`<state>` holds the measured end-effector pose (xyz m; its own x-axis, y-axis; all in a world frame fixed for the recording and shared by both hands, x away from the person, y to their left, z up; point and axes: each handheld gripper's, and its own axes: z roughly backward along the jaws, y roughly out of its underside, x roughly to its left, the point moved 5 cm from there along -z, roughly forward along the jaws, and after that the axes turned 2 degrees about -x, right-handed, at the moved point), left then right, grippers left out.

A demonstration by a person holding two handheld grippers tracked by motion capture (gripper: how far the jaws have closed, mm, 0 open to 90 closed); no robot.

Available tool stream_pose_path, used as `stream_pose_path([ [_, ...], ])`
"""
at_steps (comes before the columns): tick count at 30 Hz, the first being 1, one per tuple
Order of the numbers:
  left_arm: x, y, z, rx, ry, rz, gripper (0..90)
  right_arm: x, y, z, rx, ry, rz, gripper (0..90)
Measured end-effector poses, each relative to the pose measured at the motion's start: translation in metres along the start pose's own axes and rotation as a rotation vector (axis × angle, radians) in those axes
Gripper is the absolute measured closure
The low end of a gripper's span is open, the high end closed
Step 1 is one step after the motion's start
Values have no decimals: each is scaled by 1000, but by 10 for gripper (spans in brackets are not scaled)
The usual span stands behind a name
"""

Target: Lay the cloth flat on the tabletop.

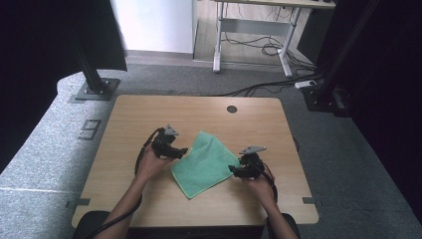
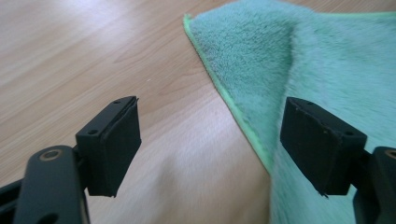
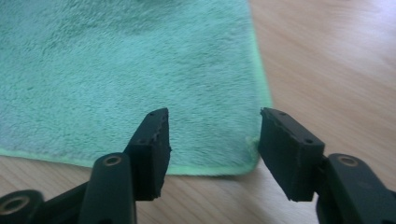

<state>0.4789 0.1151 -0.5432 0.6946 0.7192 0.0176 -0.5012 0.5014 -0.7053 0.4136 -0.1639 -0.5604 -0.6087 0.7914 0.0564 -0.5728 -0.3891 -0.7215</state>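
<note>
A green terry cloth (image 1: 204, 162) lies flat on the wooden table (image 1: 149, 114), set cornerwise between my two grippers. My left gripper (image 1: 184, 151) stands open at the cloth's left edge. In the left gripper view its jaws (image 2: 212, 107) straddle that hemmed edge: one pad is over bare wood, the other over the cloth (image 2: 261, 46), where a soft fold runs. My right gripper (image 1: 232, 170) is open at the cloth's right corner. In the right gripper view its jaws (image 3: 212, 114) stand apart just short of the corner of the cloth (image 3: 116, 70), with nothing pressed between them.
A round cable hole (image 1: 232, 109) sits near the table's far edge. Bare wood lies on both sides of the cloth. On the floor beyond, black stand bases (image 1: 94, 89) flank the table, and a desk frame with cables (image 1: 259, 45) stands behind.
</note>
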Motion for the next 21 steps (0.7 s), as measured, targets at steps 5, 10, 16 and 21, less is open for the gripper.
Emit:
stream_pose_path([
  [5, -2, 3, -30, 48, 17, -7, 170, 6, 7, -9, 16, 12, 5, 306],
  [10, -1, 11, -38, 74, 3, -6, 161, 8, 11, -15, 39, 55, 27, 222],
  [16, 14, 14, -29, 116, -94, -33, 160, -3, 12, -16, 61, 71, 16, 201],
  [21, 29, 22, -19, 139, -142, -16, 160, -39, 8, -14, 69, 162, -21, 215],
])
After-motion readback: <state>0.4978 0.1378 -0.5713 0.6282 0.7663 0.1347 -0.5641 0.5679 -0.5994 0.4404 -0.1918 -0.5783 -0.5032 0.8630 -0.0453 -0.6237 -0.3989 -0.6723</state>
